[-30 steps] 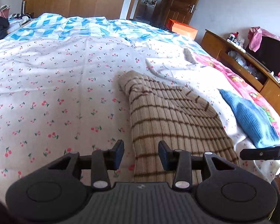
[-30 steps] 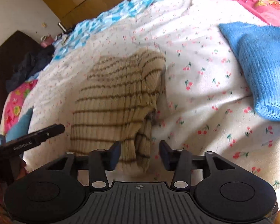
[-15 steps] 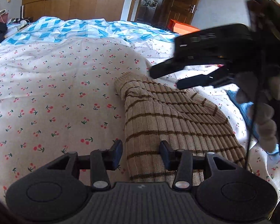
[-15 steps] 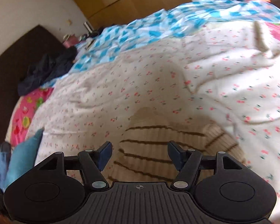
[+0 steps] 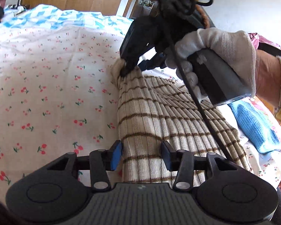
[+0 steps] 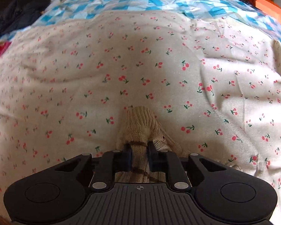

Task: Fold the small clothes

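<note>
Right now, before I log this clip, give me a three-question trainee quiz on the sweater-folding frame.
1. True or false: the right gripper is shut on the striped beige sweater.
2. The left gripper is: A) open, straddling the sweater's near edge; B) shut on the blue knit garment.
3. What pattern is on the sheet under the sweater?

Key: 1 true; 2 A; 3 cherries.

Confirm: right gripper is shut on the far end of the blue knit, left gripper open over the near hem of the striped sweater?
Not quite. The right gripper is shut on the far end of the striped sweater, not the blue knit, which lies untouched off to the side. The right wrist view shows beige ribbed fabric between its fingers. The left gripper is open over the near hem, as you said.
</note>
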Demonstrator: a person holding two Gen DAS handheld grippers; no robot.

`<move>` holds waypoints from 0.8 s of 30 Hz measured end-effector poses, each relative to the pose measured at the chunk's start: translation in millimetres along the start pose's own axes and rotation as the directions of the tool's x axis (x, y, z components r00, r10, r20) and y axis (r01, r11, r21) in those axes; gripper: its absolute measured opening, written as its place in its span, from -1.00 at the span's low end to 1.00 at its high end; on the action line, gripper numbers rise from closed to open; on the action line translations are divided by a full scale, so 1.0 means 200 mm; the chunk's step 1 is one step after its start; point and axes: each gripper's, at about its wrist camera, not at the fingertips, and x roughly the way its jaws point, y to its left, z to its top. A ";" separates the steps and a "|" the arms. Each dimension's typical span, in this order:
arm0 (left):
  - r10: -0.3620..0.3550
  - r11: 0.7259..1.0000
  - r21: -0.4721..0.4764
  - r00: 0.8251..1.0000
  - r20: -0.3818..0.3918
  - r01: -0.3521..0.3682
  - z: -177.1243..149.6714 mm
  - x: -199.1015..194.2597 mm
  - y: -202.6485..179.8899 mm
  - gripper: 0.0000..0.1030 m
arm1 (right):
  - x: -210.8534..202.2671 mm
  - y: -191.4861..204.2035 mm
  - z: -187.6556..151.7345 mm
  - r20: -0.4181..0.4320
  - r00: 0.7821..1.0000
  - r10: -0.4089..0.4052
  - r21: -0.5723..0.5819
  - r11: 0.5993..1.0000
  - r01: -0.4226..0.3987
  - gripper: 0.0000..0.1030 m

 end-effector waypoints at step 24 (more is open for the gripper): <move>0.008 0.999 -0.033 0.998 -0.064 -0.010 0.14 0.06 0.01 0.09 | -0.40 -0.83 -0.85 0.175 0.966 0.190 0.403 0.882 -0.246 0.34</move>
